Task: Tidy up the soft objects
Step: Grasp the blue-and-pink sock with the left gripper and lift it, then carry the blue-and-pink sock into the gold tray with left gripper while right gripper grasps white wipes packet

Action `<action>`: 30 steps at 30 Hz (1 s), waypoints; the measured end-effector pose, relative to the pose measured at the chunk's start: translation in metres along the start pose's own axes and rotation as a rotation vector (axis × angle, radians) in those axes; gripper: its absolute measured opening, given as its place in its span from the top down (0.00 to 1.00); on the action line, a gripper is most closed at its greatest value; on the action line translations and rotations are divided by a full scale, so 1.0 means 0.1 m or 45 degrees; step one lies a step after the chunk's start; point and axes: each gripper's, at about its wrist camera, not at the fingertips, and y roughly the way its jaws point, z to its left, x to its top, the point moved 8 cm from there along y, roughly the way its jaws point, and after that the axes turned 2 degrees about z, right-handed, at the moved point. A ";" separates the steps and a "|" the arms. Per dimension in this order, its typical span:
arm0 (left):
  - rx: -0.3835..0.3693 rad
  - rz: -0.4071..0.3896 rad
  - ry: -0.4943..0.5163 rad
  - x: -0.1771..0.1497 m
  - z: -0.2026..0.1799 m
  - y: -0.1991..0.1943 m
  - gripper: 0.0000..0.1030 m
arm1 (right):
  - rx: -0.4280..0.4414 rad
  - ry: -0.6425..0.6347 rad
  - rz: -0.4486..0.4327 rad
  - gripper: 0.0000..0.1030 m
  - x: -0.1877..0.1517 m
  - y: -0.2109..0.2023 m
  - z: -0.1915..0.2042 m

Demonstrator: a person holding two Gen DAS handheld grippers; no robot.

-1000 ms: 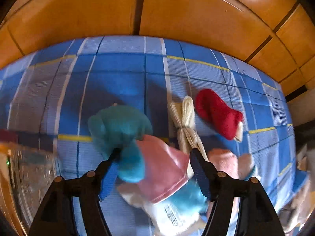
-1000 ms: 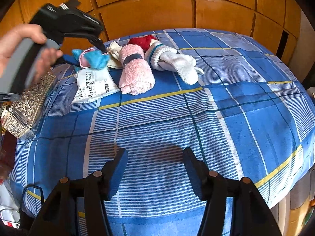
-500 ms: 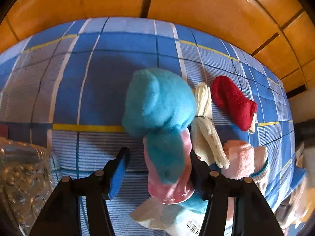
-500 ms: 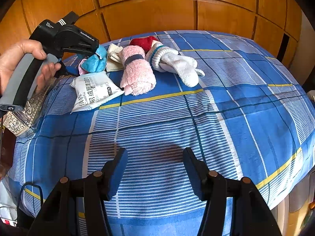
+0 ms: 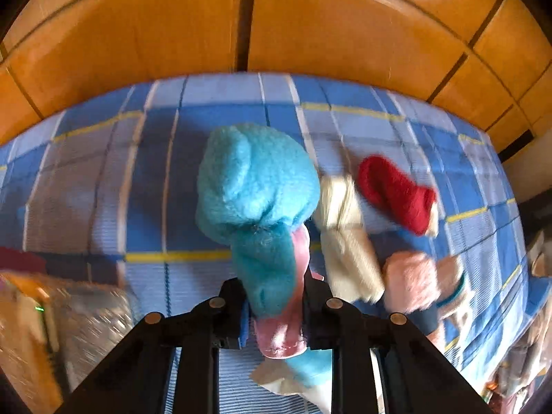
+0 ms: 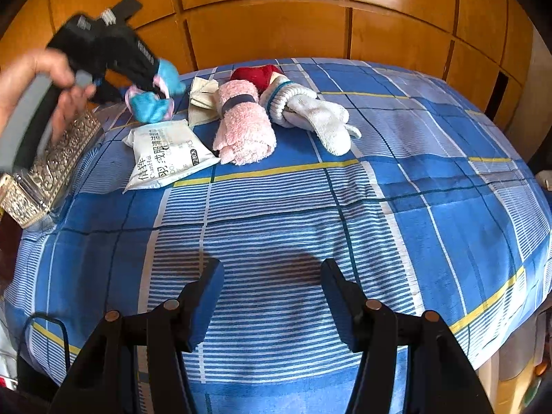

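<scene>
My left gripper (image 5: 274,305) is shut on a fluffy blue and pink sock (image 5: 257,189) and holds it lifted above the bed; it also shows in the right wrist view (image 6: 167,74), with a second blue and pink sock (image 6: 150,107) lying below it. A cream sock (image 5: 345,241), a red sock (image 5: 393,193) and a pink rolled sock (image 6: 243,122) lie on the blue checked bedspread (image 6: 396,189). A white sock bundle (image 6: 310,112) lies beside the pink one. My right gripper (image 6: 272,298) is open and empty over the near bedspread.
A white tissue pack (image 6: 165,153) lies near the socks. An ornate silver box (image 6: 51,169) stands at the bed's left edge. Wooden panels (image 6: 276,24) rise behind the bed.
My left gripper has closed on the blue and pink sock and raised it off the bed. The right gripper has not moved.
</scene>
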 end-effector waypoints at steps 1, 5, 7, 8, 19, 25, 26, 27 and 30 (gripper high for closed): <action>0.001 -0.018 -0.011 0.07 0.02 -0.06 0.78 | 0.001 0.002 0.001 0.43 0.00 0.00 0.00; 0.020 -0.102 -0.043 0.36 0.12 -0.29 0.78 | 0.000 -0.004 0.000 0.43 0.00 0.00 0.00; 0.029 -0.138 -0.076 0.51 0.25 -0.41 0.78 | 0.001 -0.006 0.001 0.43 0.00 0.00 -0.01; 0.042 -0.156 -0.086 0.58 0.33 -0.47 0.78 | 0.001 -0.007 0.001 0.43 0.00 0.00 -0.01; 0.173 -0.399 -0.237 0.86 1.65 -1.75 0.78 | -0.016 -0.011 0.004 0.43 -0.01 0.00 0.01; 0.200 -0.479 -0.290 0.53 2.35 -2.18 0.78 | 0.010 0.011 0.093 0.43 0.06 0.03 0.03; 0.201 -0.489 -0.301 0.44 2.46 -2.22 0.78 | 0.044 0.011 0.105 0.43 0.09 0.03 0.06; 0.203 -0.494 -0.315 0.35 2.58 -2.26 0.78 | 0.081 0.003 0.111 0.43 0.13 0.02 0.10; 0.220 -0.510 -0.353 0.06 2.91 -2.35 0.78 | 0.122 -0.077 0.066 0.43 0.33 -0.04 0.28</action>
